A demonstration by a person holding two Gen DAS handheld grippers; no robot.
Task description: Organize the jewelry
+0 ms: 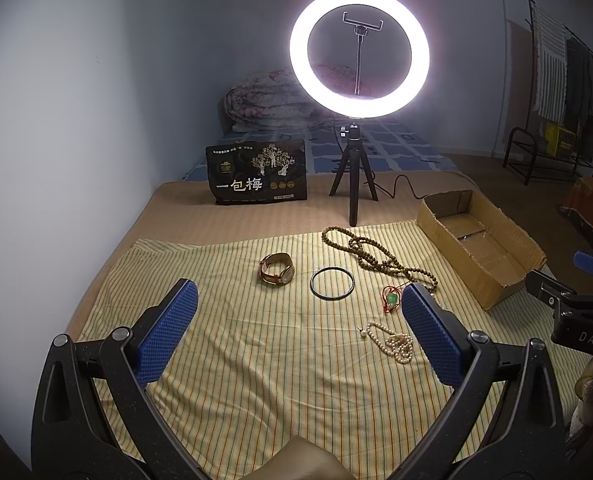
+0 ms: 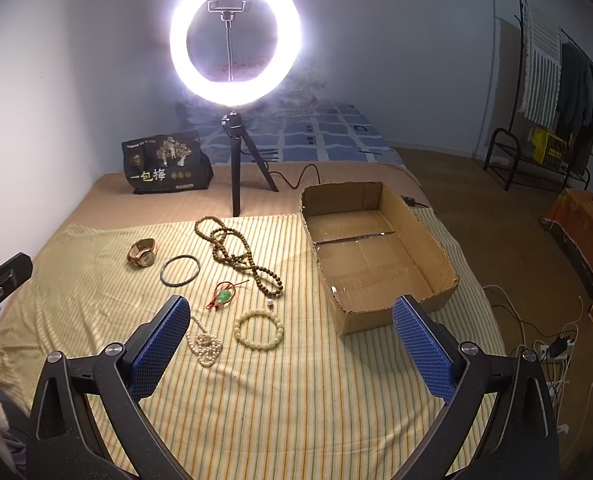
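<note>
With the left gripper (image 1: 296, 322) and right gripper (image 2: 290, 330) both held spread and empty above the striped cloth (image 2: 296, 400), the pearl strand (image 2: 205, 346) beside the cardboard box (image 2: 436, 240) risks being snagged and dragged if only one loop is pinched.

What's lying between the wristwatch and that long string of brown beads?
A thin dark bangle lies flat on the striped cloth between the wristwatch and the brown bead necklace, touching neither. Both wrist views show it.

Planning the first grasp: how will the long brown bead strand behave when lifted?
The brown bead strand lies in loose tangled loops, so it is probably floppy and will dangle and swing. It looks likely to drag across the striped cloth and may snag the red-corded pendant beside it.
</note>
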